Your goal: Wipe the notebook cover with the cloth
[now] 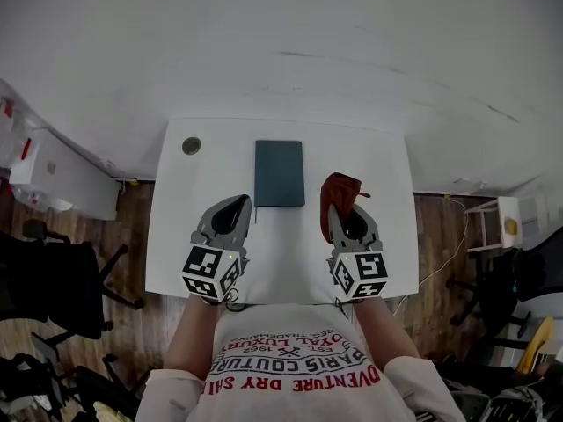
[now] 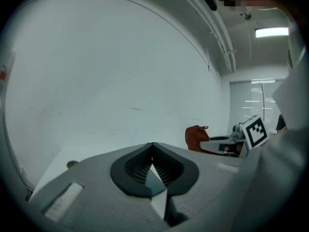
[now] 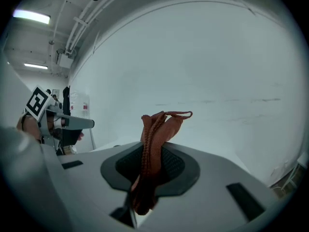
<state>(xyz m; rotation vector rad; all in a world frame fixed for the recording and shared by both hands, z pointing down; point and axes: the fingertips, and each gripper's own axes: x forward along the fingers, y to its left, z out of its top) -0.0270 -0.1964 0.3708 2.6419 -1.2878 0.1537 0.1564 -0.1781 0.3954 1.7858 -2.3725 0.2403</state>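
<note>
While the notebook (image 1: 279,173) lies flat, right tool (image 3: 153,154) clamps cloth (image 3: 161,125)

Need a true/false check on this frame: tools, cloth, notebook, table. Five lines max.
1. The right tool is shut on the cloth. True.
2. The cloth lies on the notebook. False: it is held in the right tool, to the notebook's right and apart from it.
3. The left tool grips the notebook. False: its jaws are together on nothing.
4. The notebook lies closed on the table. True.
5. A small round object sits near the table's far left corner. True.
</note>
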